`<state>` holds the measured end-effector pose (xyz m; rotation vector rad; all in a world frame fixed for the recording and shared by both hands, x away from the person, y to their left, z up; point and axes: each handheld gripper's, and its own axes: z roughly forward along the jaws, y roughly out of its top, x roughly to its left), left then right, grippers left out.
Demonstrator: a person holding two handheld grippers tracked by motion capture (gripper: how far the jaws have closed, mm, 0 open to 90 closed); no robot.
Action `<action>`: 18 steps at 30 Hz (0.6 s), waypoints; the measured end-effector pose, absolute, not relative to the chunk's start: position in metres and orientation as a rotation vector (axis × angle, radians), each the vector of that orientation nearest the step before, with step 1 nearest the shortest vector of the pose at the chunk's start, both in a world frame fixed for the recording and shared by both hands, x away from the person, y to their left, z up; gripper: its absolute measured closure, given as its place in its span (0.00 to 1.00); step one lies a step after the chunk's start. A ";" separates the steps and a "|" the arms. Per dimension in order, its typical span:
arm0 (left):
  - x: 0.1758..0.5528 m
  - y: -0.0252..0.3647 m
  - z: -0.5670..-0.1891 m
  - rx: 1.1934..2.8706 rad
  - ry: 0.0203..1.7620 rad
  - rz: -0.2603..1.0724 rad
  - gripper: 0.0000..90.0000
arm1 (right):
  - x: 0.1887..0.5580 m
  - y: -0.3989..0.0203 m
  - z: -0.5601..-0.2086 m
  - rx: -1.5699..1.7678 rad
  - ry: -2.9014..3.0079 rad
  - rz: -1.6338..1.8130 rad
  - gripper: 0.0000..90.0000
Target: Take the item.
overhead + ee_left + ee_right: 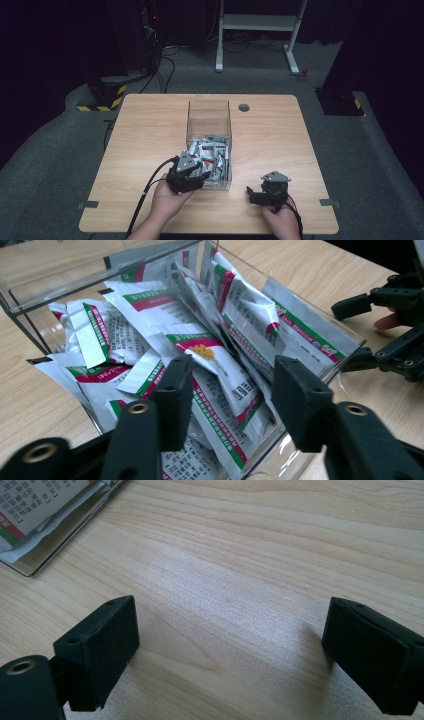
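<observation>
Now | sachets (pixel 220 375): white, green-red bands, heaped in clear box (pixel 320 377) | left claw (pixel 232 382) half-closed astride one, not pinching

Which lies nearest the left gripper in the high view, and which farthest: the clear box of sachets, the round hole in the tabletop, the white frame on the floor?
From the left gripper:
1. Clear box, right at its jaws.
2. Round hole, beyond the box, to its right.
3. White frame, on the floor behind the table.

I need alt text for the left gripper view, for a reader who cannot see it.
The left gripper reaches into a clear plastic box full of white sachets with green and red stripes, its two black jaws on either side of one sachet. The right gripper rests on the wooden table beyond.
</observation>
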<state>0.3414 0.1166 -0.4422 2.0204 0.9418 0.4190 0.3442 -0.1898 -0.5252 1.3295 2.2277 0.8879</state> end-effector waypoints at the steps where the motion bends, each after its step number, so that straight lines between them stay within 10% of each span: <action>1: 0.342 0.116 -0.443 2.025 0.948 0.424 0.65 | 0.344 -0.190 -0.525 1.329 2.228 0.888 0.09; 18: 0.341 0.111 -0.449 2.064 0.947 0.447 0.82 | 0.344 -0.190 -0.525 1.332 2.228 0.889 0.09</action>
